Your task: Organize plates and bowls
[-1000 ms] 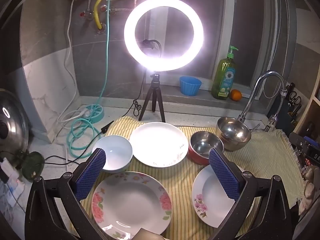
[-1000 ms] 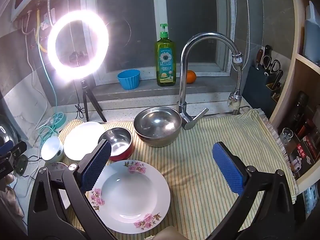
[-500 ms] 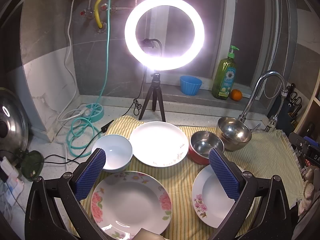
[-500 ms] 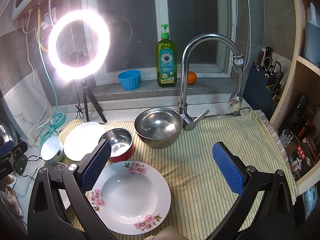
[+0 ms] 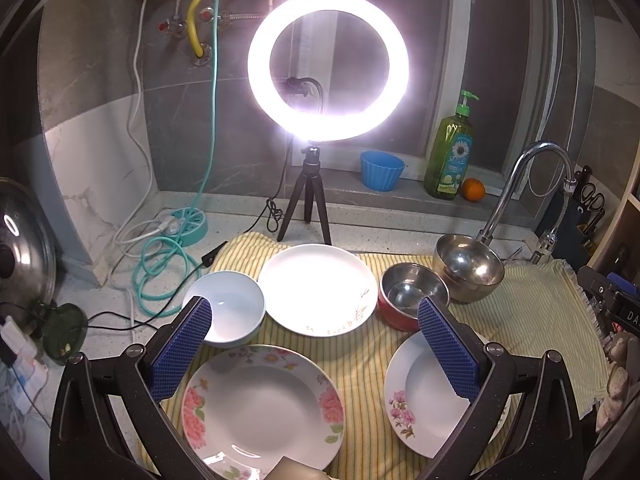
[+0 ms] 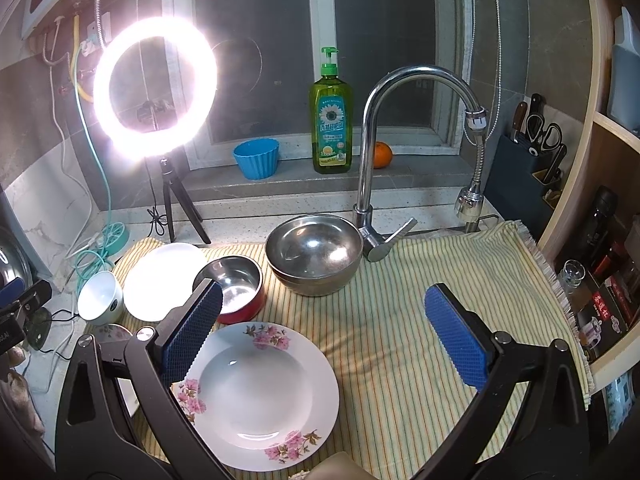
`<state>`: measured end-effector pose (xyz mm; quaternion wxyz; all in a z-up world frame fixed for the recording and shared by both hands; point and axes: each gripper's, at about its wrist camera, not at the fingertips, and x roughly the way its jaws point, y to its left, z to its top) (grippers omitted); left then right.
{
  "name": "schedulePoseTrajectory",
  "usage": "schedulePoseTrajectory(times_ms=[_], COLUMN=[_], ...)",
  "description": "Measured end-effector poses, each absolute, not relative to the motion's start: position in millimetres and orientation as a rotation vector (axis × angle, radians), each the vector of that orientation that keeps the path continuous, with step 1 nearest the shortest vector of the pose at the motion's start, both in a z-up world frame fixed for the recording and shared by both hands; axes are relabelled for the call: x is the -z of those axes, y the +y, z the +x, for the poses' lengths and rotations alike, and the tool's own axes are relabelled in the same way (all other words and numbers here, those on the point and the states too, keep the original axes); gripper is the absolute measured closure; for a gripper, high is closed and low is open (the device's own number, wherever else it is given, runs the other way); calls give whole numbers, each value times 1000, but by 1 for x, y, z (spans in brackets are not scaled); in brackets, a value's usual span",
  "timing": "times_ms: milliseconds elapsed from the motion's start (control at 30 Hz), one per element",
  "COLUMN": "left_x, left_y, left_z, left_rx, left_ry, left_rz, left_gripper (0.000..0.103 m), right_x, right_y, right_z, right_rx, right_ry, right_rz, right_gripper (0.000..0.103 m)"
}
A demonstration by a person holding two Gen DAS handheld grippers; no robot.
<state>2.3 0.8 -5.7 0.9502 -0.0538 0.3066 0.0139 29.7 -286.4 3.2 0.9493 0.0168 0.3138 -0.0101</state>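
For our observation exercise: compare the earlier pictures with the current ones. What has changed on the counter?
Almost nothing. Both views drift very slightly; nothing was grasped or released. The left hand-held gripper and right hand-held gripper stay open and empty above the striped cloth, and every plate and bowl stays put.

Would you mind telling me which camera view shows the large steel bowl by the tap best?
The right wrist view shows the large steel bowl best: it sits near mid-frame, whole, with rim and inside unobstructed. The left wrist view shows the same bowl smaller, off to the right edge, behind the red-sided steel bowl.
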Motion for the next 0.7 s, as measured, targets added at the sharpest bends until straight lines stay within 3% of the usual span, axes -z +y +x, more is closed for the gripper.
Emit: schedulePoseTrajectory(times_ms=[700], left_x=[5], left_y=[0], left_z=[6], left_rx=[-20], left_ry=[629], left_rz=[-113], left_gripper=[1], right_x=[0], right_y=[-288], right_z=[31], right_rx=[25], right_ry=[639], right_rz=[32], right_gripper=[0])
